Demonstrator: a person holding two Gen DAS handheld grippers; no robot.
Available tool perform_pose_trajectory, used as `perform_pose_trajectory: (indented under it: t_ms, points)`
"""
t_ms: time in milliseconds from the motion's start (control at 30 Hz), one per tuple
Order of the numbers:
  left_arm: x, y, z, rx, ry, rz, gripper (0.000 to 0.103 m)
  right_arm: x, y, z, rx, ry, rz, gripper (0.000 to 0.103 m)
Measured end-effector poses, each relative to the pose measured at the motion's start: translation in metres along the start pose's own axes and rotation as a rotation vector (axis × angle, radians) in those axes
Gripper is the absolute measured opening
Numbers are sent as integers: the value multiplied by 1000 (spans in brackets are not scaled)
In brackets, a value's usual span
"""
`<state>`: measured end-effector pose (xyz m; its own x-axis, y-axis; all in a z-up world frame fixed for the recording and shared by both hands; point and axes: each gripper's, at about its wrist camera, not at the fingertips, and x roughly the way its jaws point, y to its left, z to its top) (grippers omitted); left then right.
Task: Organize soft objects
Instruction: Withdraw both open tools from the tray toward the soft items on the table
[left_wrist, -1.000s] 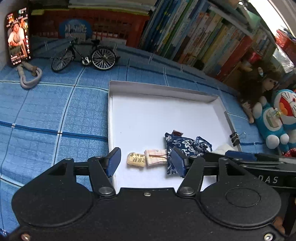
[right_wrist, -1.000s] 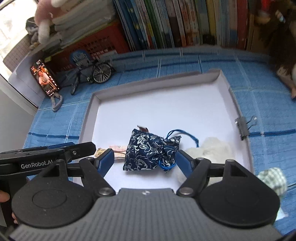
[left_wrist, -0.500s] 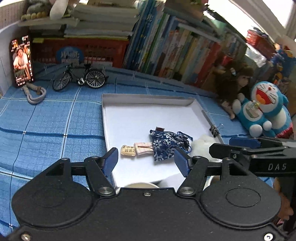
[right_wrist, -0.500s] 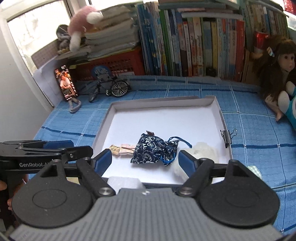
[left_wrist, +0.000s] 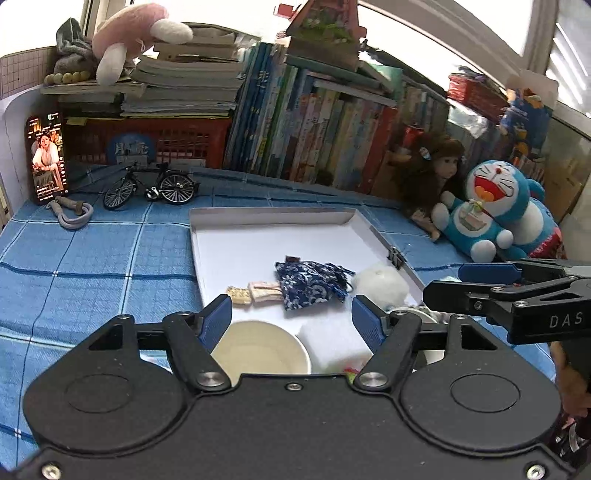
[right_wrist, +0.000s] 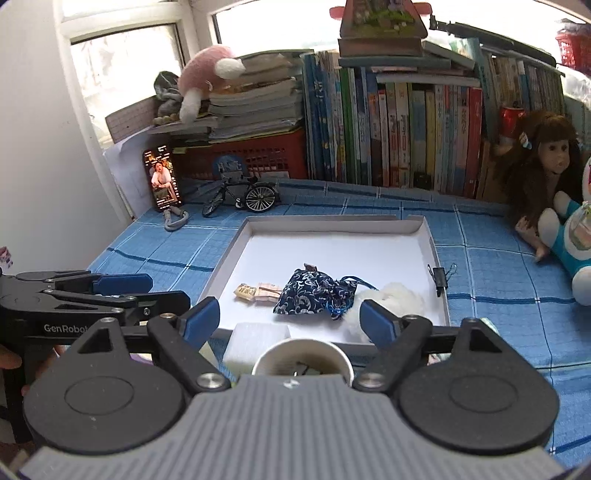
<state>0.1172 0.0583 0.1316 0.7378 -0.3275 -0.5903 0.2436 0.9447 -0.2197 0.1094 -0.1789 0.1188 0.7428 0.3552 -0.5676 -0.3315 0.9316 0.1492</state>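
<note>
Both tongs, left gripper (left_wrist: 291, 315) and right gripper (right_wrist: 290, 317), gape wide and empty above the white tray's (right_wrist: 421, 225) near edge. Inside, along that edge, lie a blue floral pouch (right_wrist: 314, 293), white fluffy ball (right_wrist: 400, 297) and two small sachets (right_wrist: 256, 292).

Cloth, fluff and matt card

A patterned cloth pouch (right_wrist: 314, 291) and fluffy white ball (right_wrist: 388, 301) are lying in a matt white cardboard tray (right_wrist: 332, 225), sitting on woven checked cloth (right_wrist: 491, 269).

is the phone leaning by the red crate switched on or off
On. The phone stands upright beside the red crate, and its screen is lit, showing a woman.
</note>
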Motion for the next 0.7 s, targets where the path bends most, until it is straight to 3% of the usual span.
perform_pose_trajectory:
  t_ms: [167, 400, 700]
  points:
    - [-15, -7, -25, 7, -62, 5, 76, -11, 11, -20, -51, -48, -31, 91]
    - [-29, -9, -62, -11, -109, 11, 77, -22, 23, -48, -107, -117, -85, 92]
    - [-40, -8, -92, 25, -159, 74, 84, -29, 41, -83, -173, -201, -142, 98]
